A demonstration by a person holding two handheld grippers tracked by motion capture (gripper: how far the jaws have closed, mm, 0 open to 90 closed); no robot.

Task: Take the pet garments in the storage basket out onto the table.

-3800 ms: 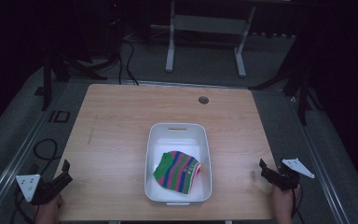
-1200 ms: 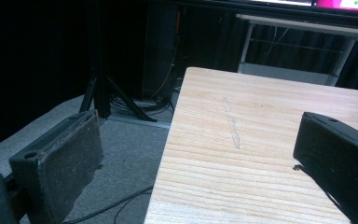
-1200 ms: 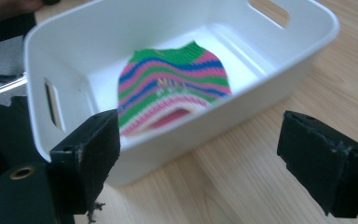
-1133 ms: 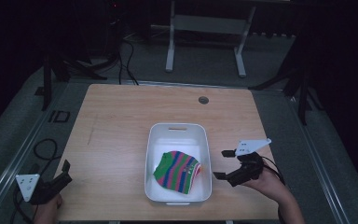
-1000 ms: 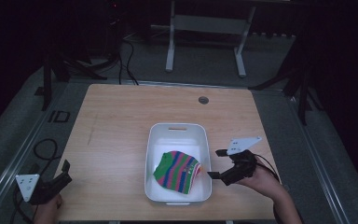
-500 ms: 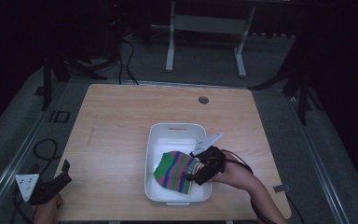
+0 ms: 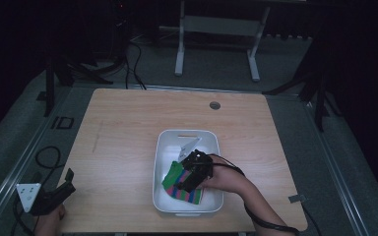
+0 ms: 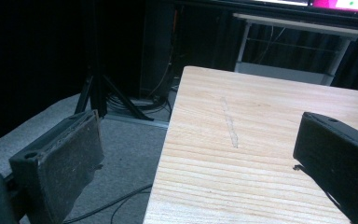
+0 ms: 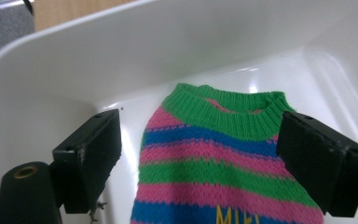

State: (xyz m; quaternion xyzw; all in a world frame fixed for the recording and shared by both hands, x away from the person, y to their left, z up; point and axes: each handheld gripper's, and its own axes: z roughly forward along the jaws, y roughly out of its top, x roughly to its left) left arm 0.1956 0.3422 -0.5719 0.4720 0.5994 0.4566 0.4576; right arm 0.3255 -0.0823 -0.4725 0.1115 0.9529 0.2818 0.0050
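— Where's the striped pink, green and blue knitted sweater [image 9: 223, 154]?
— Lying flat inside the white rectangular plastic tub [image 7: 166, 147], mid light wooden table [image 7: 128, 123].
— And the right gripper [image 9: 214, 158]?
— Down in the tub over the sweater, fingers [image 9: 93, 154] spread wide either side, holding nothing.
— Left gripper [image 8: 200, 158]?
— At the table's near left corner, fingers wide apart, empty.

Green, pink, blue striped sweater [image 9: 223, 158]; white bin [image 7: 163, 147]; black grippers.
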